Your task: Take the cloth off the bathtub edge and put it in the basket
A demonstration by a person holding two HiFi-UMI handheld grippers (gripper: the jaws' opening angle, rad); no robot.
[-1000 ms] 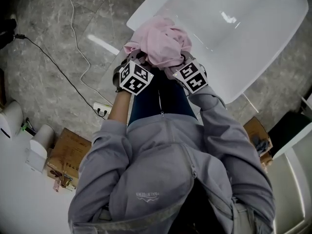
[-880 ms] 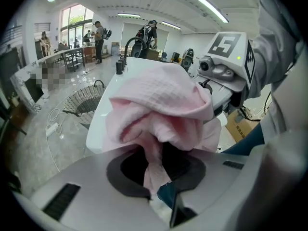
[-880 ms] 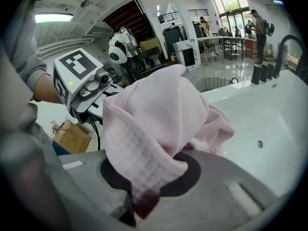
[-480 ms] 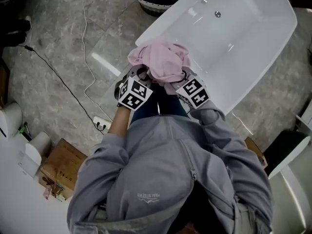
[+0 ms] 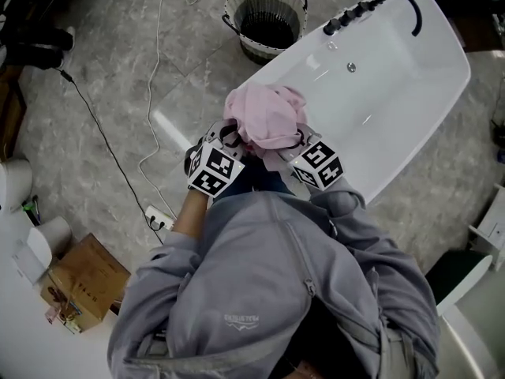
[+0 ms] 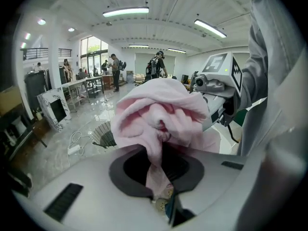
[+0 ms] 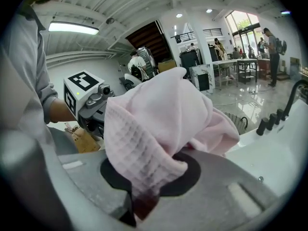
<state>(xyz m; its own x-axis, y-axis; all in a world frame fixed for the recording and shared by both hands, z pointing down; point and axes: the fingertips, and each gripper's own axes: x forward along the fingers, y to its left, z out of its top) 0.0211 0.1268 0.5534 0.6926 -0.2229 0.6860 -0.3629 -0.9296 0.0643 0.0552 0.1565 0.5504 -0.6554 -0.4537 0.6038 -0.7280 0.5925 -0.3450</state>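
A bunched pink cloth [image 5: 264,117] hangs in the air between both grippers, over the near rim of the white bathtub [image 5: 394,85]. My left gripper [image 5: 233,135] has a fold of the cloth [image 6: 156,124] running down between its jaws, which are closing on it. My right gripper [image 5: 298,139] is shut on the other side of the cloth [image 7: 159,124], which covers its jaws. The round dark wire basket [image 5: 264,18] stands on the floor beyond the tub's far left end, apart from the cloth.
A black tap and handles [image 5: 377,5] sit on the tub's far end. Cables and a power strip [image 5: 160,219] lie on the grey floor at left. A cardboard box [image 5: 79,279] stands at lower left. People stand far off in the hall.
The view has swung up, bringing the basket and the tap into sight. The cloth stays bunched between both grippers, now a little further right along the tub rim.
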